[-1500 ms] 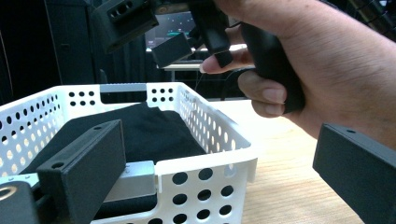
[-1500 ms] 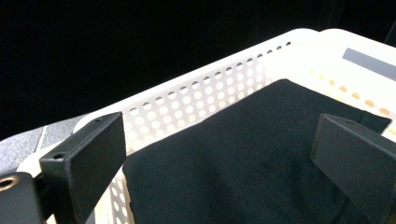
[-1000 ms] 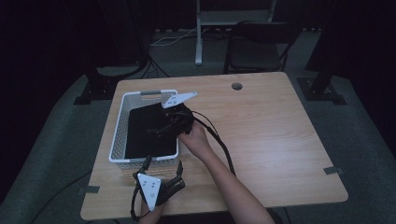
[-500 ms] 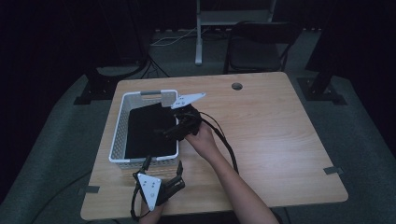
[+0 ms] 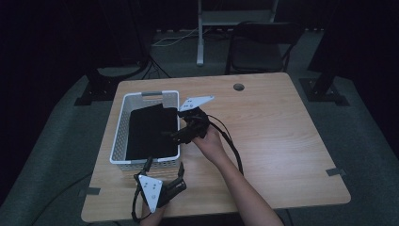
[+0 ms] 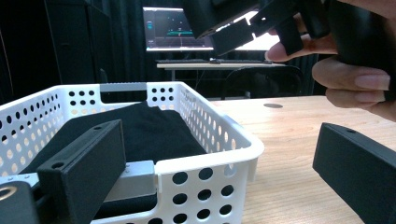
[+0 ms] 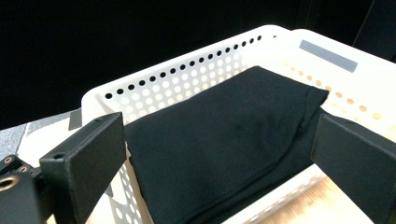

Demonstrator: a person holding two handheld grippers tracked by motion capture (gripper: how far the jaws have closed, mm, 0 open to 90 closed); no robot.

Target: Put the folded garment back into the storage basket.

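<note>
Hovering over the near-right wall of the white basket [image 5: 121,136], the right gripper [image 5: 175,135] has its jaws spread wide and empty, aimed at the folded black cloth [image 7: 224,140] lying flat inside. Left gripper [image 5: 180,170] waits at the desk [image 5: 282,141] edge, just in front of the basket, jaws also wide open, holding nothing. Risk: a shallow descent may pinch only the top fold, unfolding the cloth, or a jaw may snag the perforated wall and drag the basket.
</note>
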